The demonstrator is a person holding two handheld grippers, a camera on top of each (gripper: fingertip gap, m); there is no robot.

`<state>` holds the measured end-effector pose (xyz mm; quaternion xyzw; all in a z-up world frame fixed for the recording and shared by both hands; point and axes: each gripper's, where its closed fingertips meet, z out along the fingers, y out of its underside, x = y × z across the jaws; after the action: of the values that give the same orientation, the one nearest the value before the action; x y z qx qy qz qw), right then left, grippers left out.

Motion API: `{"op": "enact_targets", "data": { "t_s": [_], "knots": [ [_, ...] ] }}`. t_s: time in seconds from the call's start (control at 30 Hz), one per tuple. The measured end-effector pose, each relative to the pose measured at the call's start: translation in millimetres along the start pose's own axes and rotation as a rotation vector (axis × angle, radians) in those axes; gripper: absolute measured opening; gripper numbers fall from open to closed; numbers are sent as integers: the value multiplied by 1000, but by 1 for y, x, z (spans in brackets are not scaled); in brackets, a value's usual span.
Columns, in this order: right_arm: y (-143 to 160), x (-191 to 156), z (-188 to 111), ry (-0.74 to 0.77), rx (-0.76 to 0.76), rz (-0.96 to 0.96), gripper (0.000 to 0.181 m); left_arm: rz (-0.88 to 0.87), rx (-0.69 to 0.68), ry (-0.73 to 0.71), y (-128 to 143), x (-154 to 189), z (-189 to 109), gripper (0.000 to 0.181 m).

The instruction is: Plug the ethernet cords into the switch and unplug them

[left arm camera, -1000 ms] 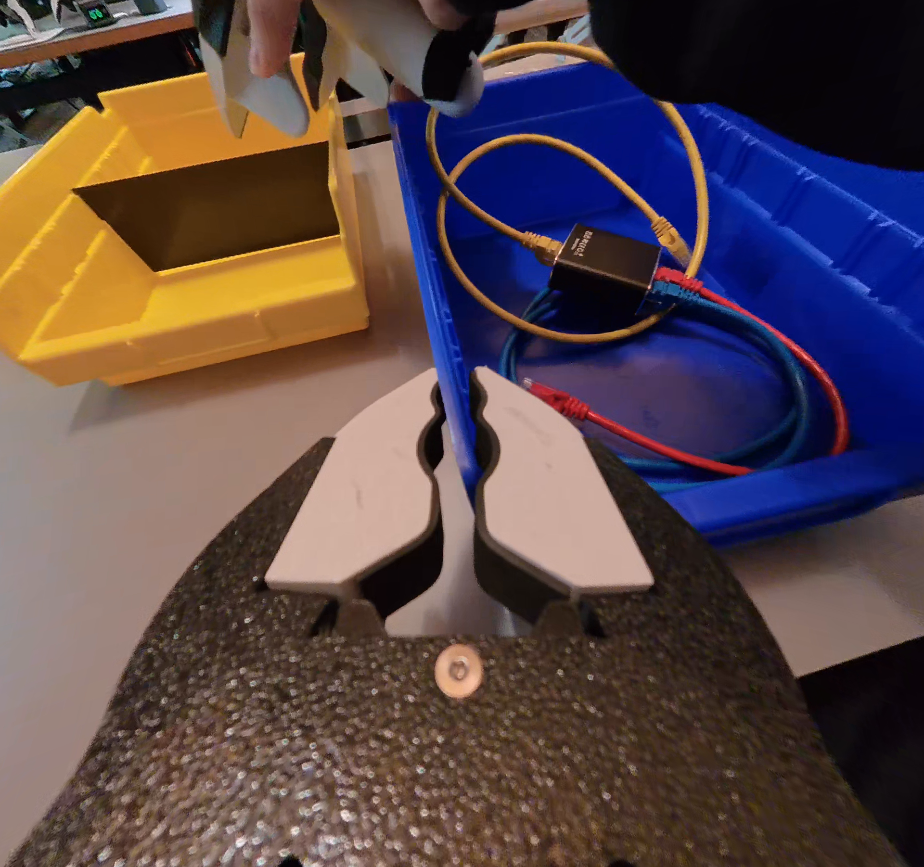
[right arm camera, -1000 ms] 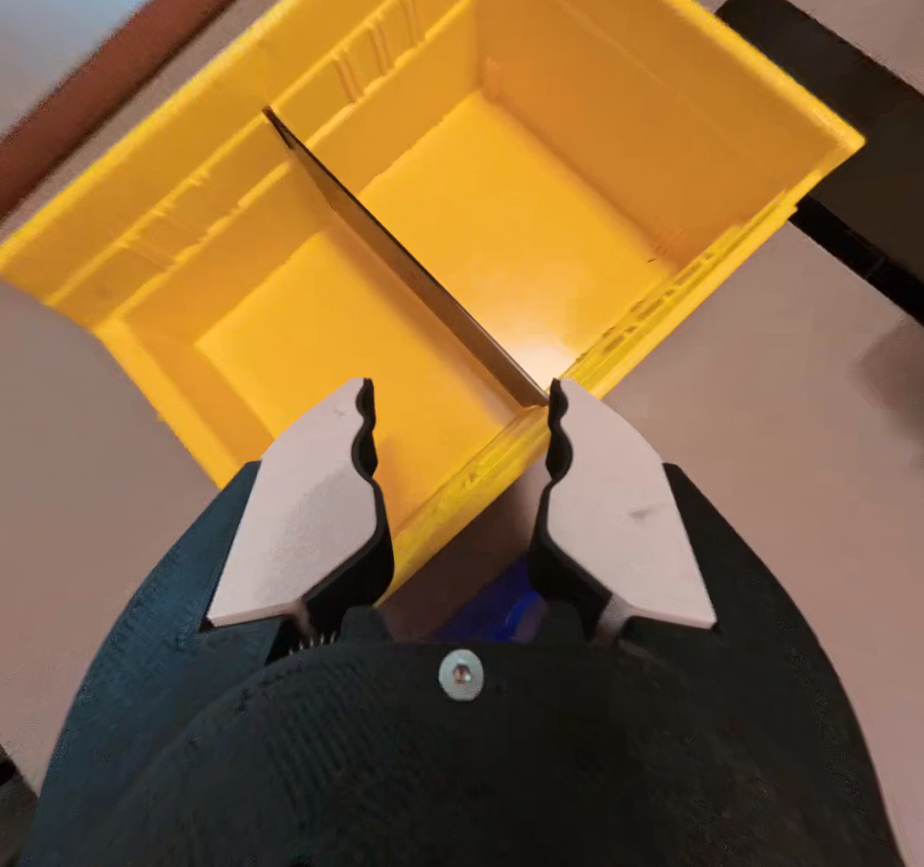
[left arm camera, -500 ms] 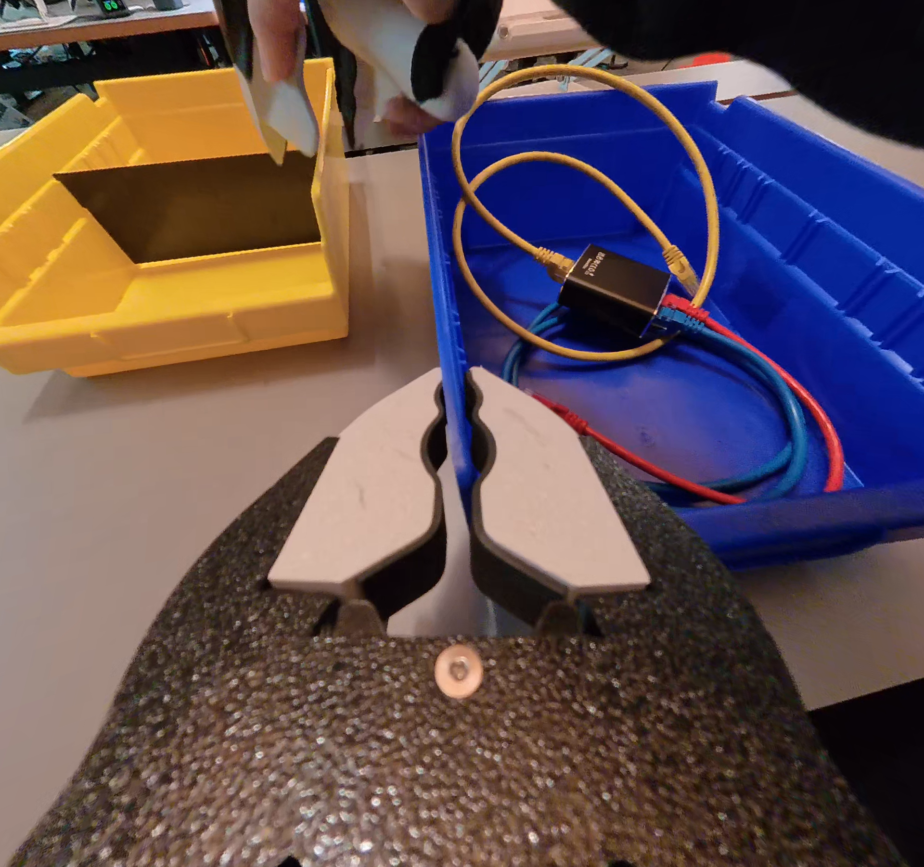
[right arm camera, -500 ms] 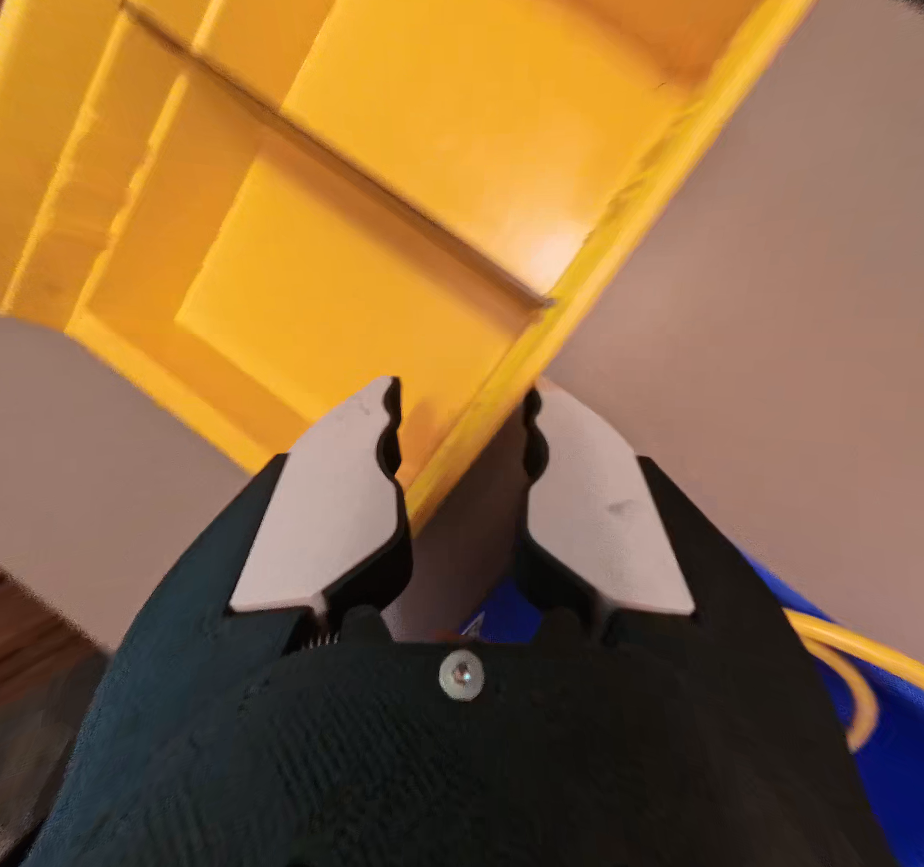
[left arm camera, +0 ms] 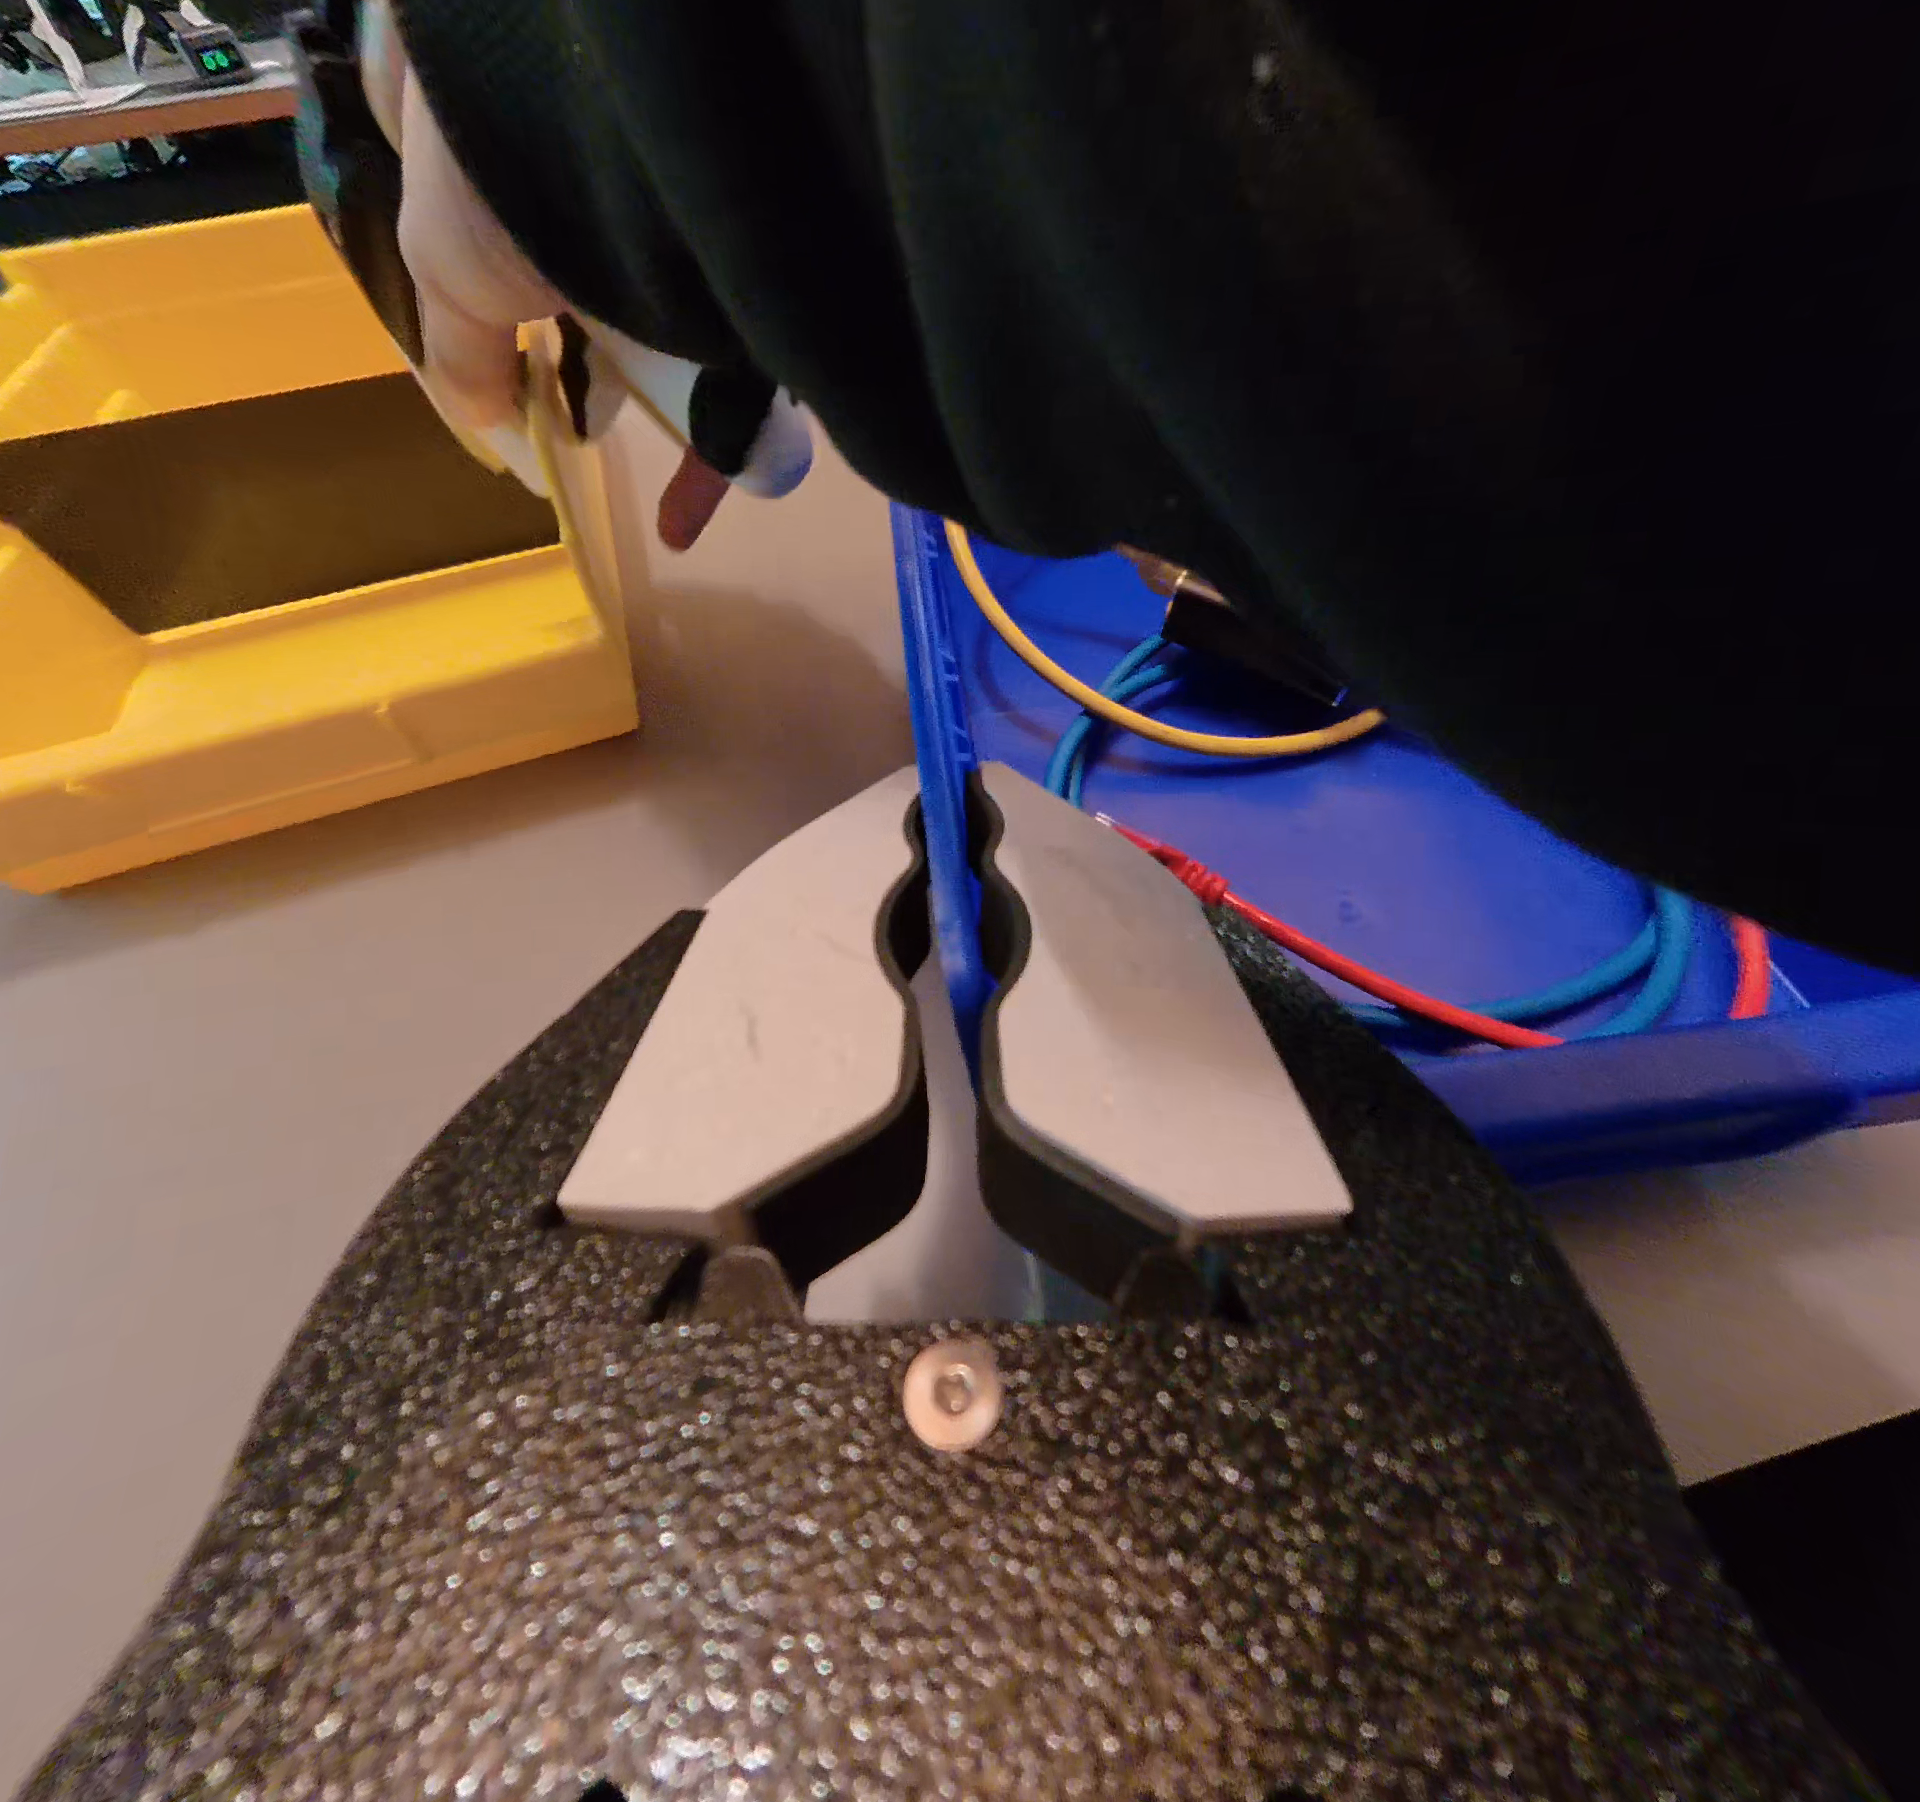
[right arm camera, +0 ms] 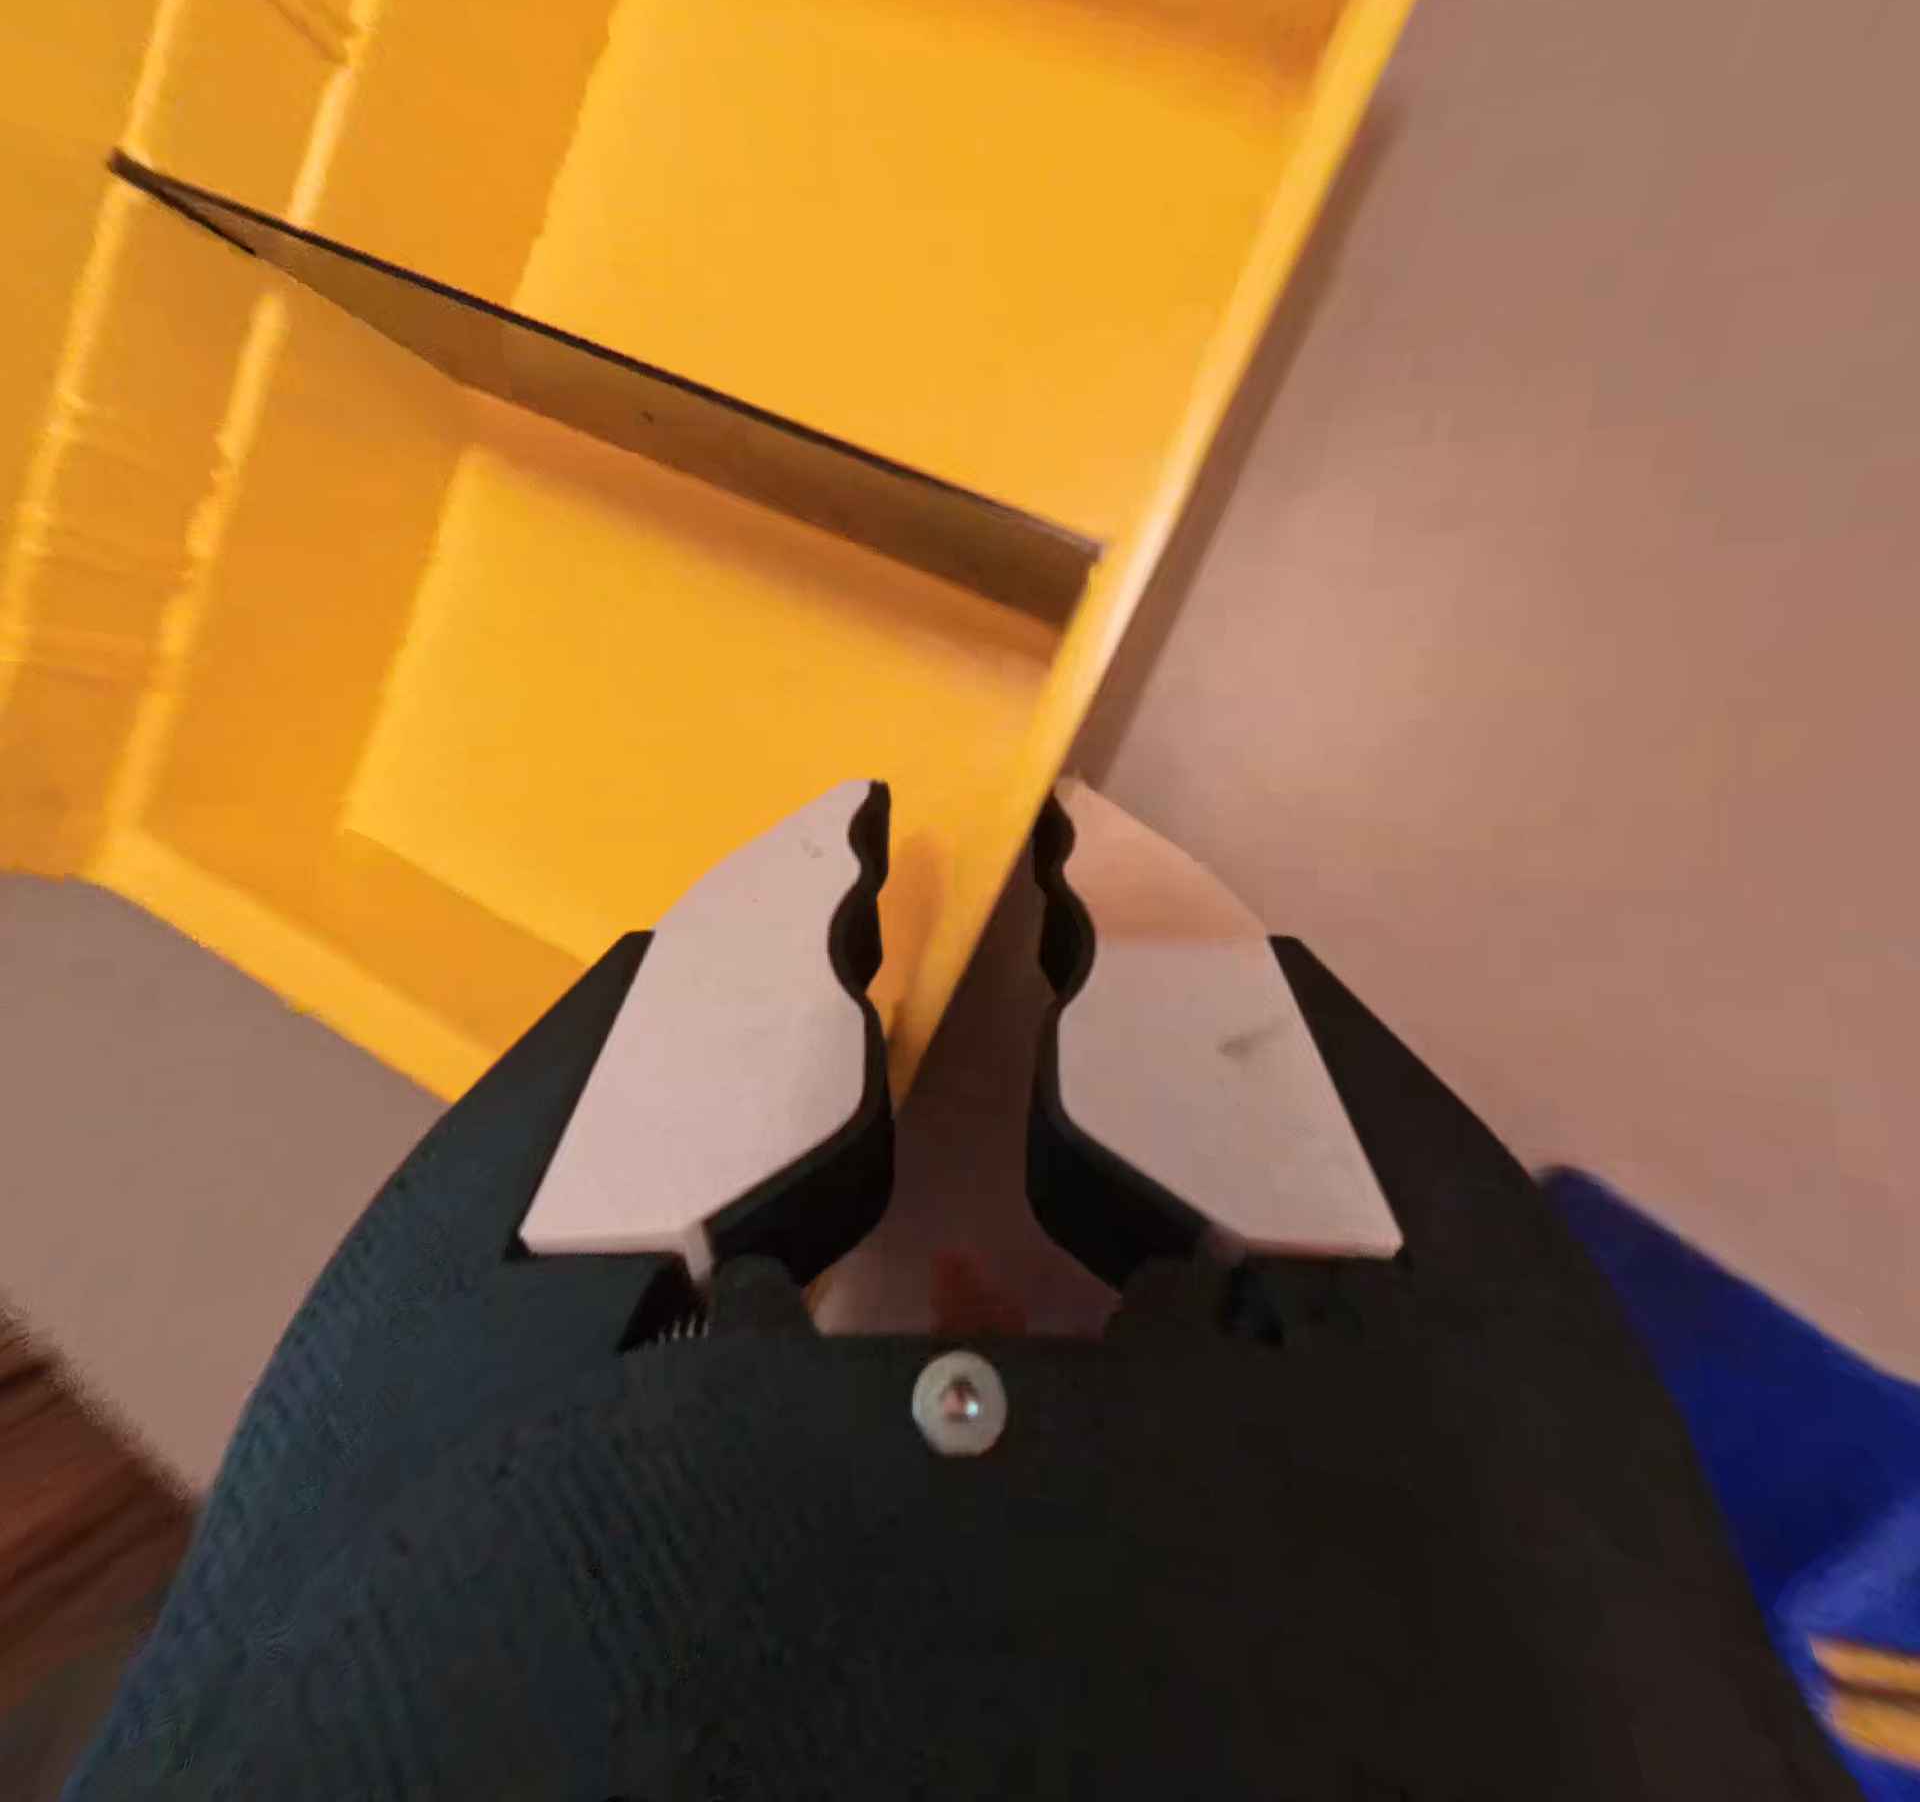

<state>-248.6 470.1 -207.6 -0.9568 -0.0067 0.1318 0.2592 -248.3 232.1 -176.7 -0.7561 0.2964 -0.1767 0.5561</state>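
My left gripper (left arm camera: pixel 945 807) is shut on the near left wall of the blue bin (left arm camera: pixel 930 630). Inside the bin lie a black switch (left arm camera: pixel 1236 646), mostly hidden by a black sleeve (left arm camera: pixel 1247 194), and yellow (left arm camera: pixel 1049 672), blue (left arm camera: pixel 1081 744) and red (left arm camera: pixel 1351 963) ethernet cords. My right gripper (right arm camera: pixel 961 807) straddles the right wall of the yellow bin (right arm camera: pixel 883 246), its fingers closed in on the wall. It also shows in the left wrist view (left arm camera: pixel 551 402), held by a hand at that wall.
The yellow bin (left arm camera: pixel 312 713) has a dark divider (right arm camera: pixel 675 422) across its middle and both halves look empty. Both bins stand on a grey table (left arm camera: pixel 260 1025). A corner of the blue bin (right arm camera: pixel 1766 1389) shows at lower right. Benches with equipment stand far behind.
My right gripper has come down onto the yellow bin's right wall and its fingers have closed in. The sleeve now hides most of the blue bin. My left gripper keeps its hold.
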Motion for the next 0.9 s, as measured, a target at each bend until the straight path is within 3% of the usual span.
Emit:
{"op": "enact_targets", "data": {
  "t_s": [0.03,0.07,0.2,0.33,0.43,0.53,0.63,0.7,0.8,0.9],
  "knots": [
    [-1,-3,2,-63,14,64,26,-3,1,1,0,0,0,3],
    [-3,-1,3,-76,37,91,25,-5,2,1,0,0,0,3],
    [-2,11,1,43,-13,-106,7,-13,12,6,-1,-1,1,3],
    [-5,4,-11,-57,-34,-225,6,-8,25,11,-1,-2,1,3],
    [-32,3,-46,-126,35,-264,7,5,18,18,-1,-6,1,2],
    [-82,28,-113,-181,185,-267,7,16,3,-6,1,-21,0,3],
    [-118,87,-197,-148,340,-290,6,17,-9,-49,3,-50,0,4],
    [-121,145,-248,-91,429,-300,7,-5,-13,-82,4,-78,4,4],
    [-92,243,-301,-10,472,-271,7,-17,-24,-144,3,-128,12,6],
    [-33,341,-330,76,446,-212,7,-30,-31,-191,0,-182,25,8]
  ]
}}
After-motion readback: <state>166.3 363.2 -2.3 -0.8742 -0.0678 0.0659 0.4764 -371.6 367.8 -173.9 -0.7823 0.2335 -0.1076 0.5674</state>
